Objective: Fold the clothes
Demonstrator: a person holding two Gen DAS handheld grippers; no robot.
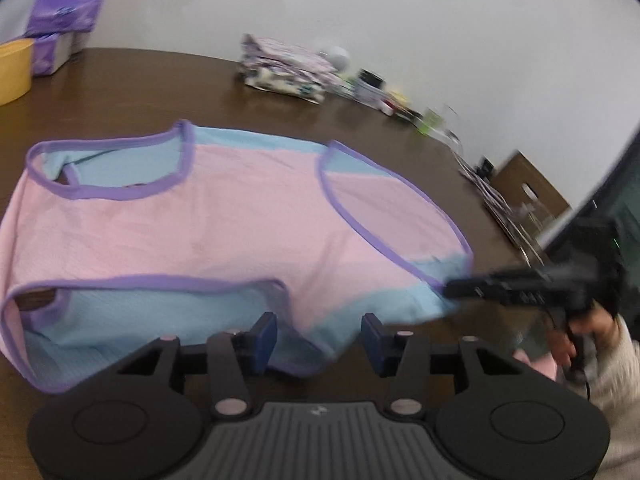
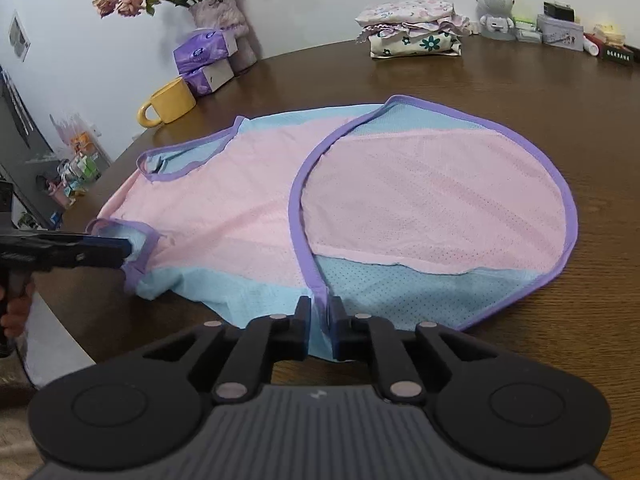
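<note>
On the brown table (image 2: 540,120), in front of the yellow mug (image 2: 172,100), the pink and blue sleeveless top (image 2: 248,208) lies spread almost flat, with purple binding along its openings. It is thin mesh cloth, so I judge it light, soft and floppy; it will sag and crease when lifted, and it cannot break. To the left of the mug's side, the left gripper (image 1: 319,338) stands half open over the near blue hem, and its pads do not press the cloth. Further right, the right gripper (image 2: 319,326) is nearly closed, pinching the blue hem where the purple binding meets it. The bound edges look firmer, so I think they are the best place to take hold, one corner per gripper.
</note>
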